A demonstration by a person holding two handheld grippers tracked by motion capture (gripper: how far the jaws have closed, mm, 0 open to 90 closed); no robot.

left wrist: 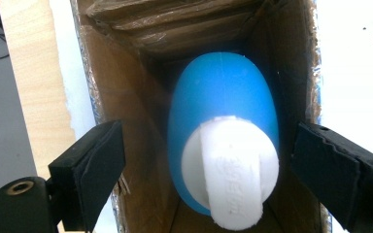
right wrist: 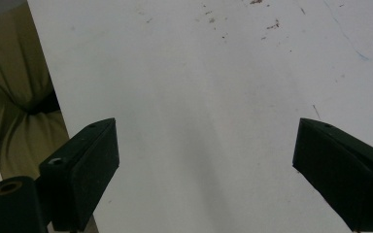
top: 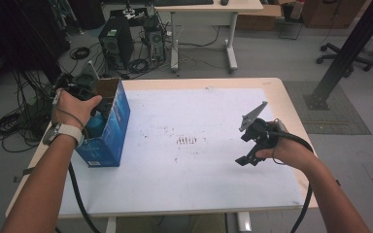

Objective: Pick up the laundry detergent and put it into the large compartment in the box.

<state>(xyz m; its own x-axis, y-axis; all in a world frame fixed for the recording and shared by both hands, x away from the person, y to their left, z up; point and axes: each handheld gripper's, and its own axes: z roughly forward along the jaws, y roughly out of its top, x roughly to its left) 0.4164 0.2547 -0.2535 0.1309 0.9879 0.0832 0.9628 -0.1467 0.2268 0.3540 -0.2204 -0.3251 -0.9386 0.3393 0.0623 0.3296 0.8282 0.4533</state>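
An open blue cardboard box (top: 110, 138) stands at the table's left edge. Inside it sits a blue bottle (left wrist: 223, 92) with a white flip cap (left wrist: 233, 170), seen top-on. My left gripper (left wrist: 209, 170) points down into the box mouth, jaws spread wide on either side of the bottle and level with the box walls, not touching the bottle. In the high view a hand covers the left gripper (top: 96, 112) at the box top. My right gripper (right wrist: 206, 165) hovers open over the white table sheet (right wrist: 213, 73) with nothing between its jaws, at the table's right (top: 246, 148).
The white sheet (top: 194, 184) covers most of the wooden table (top: 281, 90), with small brown stains near its middle. Beyond the table are computer towers, tangled cables, another desk and a black post on the floor. Cables trail from both grippers off the near edge.
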